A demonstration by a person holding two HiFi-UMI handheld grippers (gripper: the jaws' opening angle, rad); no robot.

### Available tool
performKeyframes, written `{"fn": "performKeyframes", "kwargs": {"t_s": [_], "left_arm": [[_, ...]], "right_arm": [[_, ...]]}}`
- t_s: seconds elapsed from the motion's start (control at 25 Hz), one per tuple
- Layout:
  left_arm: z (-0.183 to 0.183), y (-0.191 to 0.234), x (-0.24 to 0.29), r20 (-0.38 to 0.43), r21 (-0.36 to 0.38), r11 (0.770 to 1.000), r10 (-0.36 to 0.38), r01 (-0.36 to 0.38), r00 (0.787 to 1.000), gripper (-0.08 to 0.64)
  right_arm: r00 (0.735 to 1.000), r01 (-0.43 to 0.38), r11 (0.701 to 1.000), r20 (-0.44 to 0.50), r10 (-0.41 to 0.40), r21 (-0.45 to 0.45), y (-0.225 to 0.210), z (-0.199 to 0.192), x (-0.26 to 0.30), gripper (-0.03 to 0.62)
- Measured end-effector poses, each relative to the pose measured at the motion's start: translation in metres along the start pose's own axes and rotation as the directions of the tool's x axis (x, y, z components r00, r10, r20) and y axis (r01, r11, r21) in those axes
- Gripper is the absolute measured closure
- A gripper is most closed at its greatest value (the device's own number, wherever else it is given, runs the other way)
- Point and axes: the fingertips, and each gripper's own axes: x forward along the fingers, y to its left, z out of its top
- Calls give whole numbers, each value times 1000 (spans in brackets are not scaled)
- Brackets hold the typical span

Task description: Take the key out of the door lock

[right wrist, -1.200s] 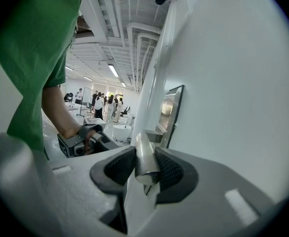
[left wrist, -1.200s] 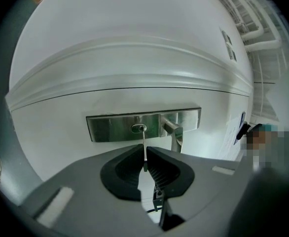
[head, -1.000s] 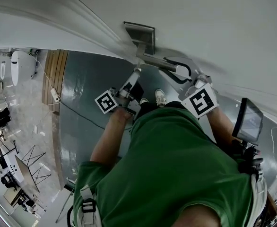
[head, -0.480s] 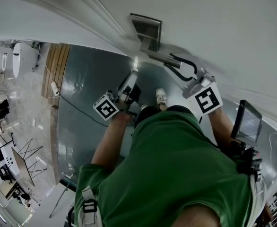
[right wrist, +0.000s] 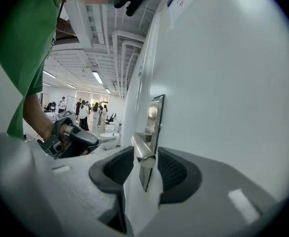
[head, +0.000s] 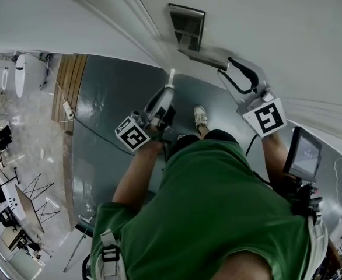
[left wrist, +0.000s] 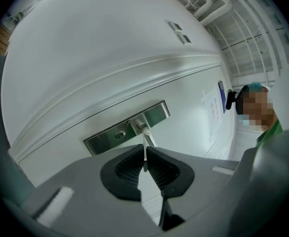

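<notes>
A steel lock plate with a dark keyhole and a lever handle sits on the white door. My left gripper is shut on the thin silver key, which is out of the keyhole and held short of the plate. In the head view the left gripper hangs below the lock plate. The right gripper has its jaws opening around the handle's free end, pads off it. From above, the right gripper is at the tip of the handle.
The person's green shirt fills the lower head view, with a shoe on the grey floor. A small screen hangs at the right. A wooden board lies to the left. Several people stand far off.
The left gripper has drawn back from the lock plate with the key. The right gripper has slid out toward the handle's tip and its jaws stand wider.
</notes>
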Motion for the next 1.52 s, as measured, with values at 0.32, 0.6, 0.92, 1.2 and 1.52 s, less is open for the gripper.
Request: {"fn": "performKeyframes", "kwargs": {"t_s": [0.32, 0.6, 0.92, 1.2, 1.52], "left_arm": [[21, -3, 25, -6, 107, 994, -26, 26, 1000, 534], [28, -17, 39, 12, 178, 982, -59, 56, 998, 533], [31, -18, 41, 13, 237, 971, -33, 29, 999, 534], [35, -17, 47, 19, 269, 963, -32, 26, 999, 533], [26, -27, 42, -1, 273, 961, -52, 50, 999, 532]], "right_arm": [[993, 62, 990, 93, -74, 126, -12, 6, -2, 449], [983, 39, 979, 170, -74, 200, -6, 14, -3, 453], [983, 2, 960, 175, -53, 279, 0, 4, 0, 454], [984, 10, 954, 167, -63, 300, 8, -2, -2, 462], [986, 27, 961, 148, -70, 275, 26, 9, -11, 477]]}}
